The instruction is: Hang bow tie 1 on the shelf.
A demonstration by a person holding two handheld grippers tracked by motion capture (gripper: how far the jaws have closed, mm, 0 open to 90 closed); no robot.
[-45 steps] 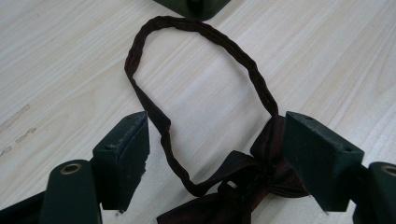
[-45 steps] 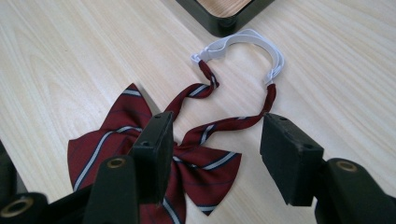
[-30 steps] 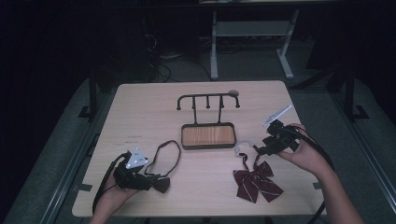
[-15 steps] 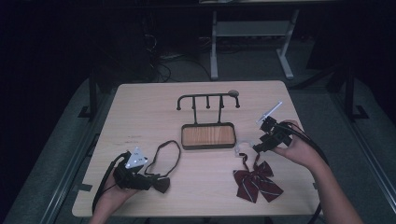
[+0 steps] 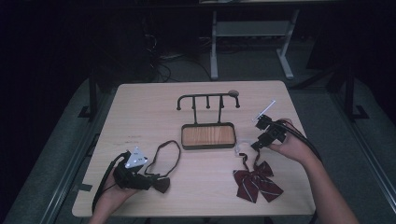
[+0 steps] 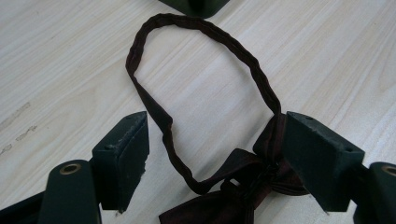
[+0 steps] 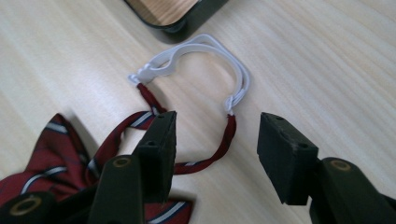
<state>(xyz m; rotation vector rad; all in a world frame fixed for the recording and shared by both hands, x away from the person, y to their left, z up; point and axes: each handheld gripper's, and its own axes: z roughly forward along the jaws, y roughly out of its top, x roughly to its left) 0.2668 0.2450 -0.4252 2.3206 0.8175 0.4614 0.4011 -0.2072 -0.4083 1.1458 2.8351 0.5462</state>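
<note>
No readable writing or brand on anything; faint smudge marks on the counter [image 5: 140,112] near its left side can't be made out. Left gripper [image 5: 140,179] sits low at the front left, jaws wide open around the knot of the dark bow tie [image 6: 243,182], whose neck loop lies flat on the wood; pads not pressing it, and the bow's lower part is cut off at the left gripper view's bottom edge. Right gripper [image 5: 261,140] hangs just above the striped red bow tie [image 5: 257,184] at front right, jaws open and just been closing a bit, with the strap between them but not gripped. The white elastic clip [image 7: 196,51] lies just beside the wooden tray stand [image 5: 208,135], mid-counter.
</note>
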